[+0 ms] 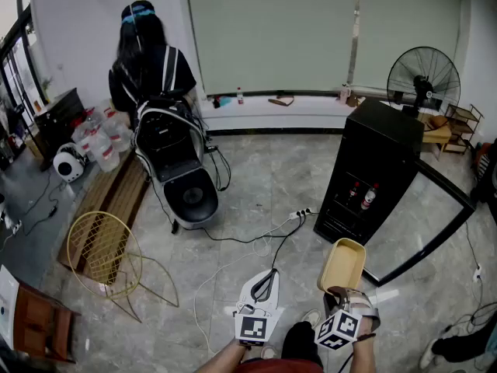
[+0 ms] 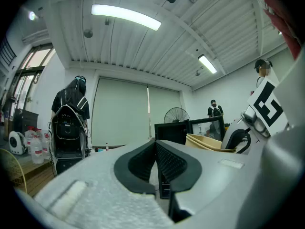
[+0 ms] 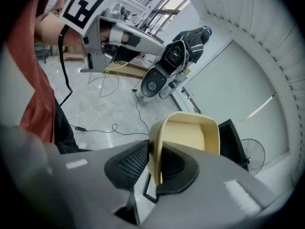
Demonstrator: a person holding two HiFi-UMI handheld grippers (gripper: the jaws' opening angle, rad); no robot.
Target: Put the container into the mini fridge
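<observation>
Two grippers in play: the right gripper is clamped on one side wall of the pale yellow rectangular plastic container, and the left gripper has its jaws together on nothing. The container hangs in the air in front of the black box-shaped mini fridge, well short of it and not inside yet. The fridge's glass door in a black frame is swung open on the container's side. Main risk as I see it is the single-wall pinch. The tub looks thin, smooth and slightly flexible, with rounded corners and an open, empty top, so it could pivot or slide out of the black ribbed pads if it bumps anything. The likely bump points are the open door frame on the way in and the two bottles standing low inside the fridge, which could get knocked over if the tub goes in low. A white power strip and black cables lie just in front of the fridge on the polished grey marbled tile floor, so there is a snag or trip hazard on the approach. The fridge shell is dark, flat-sided and hard-edged. I can't tell from here how much free shelf room is inside.
</observation>
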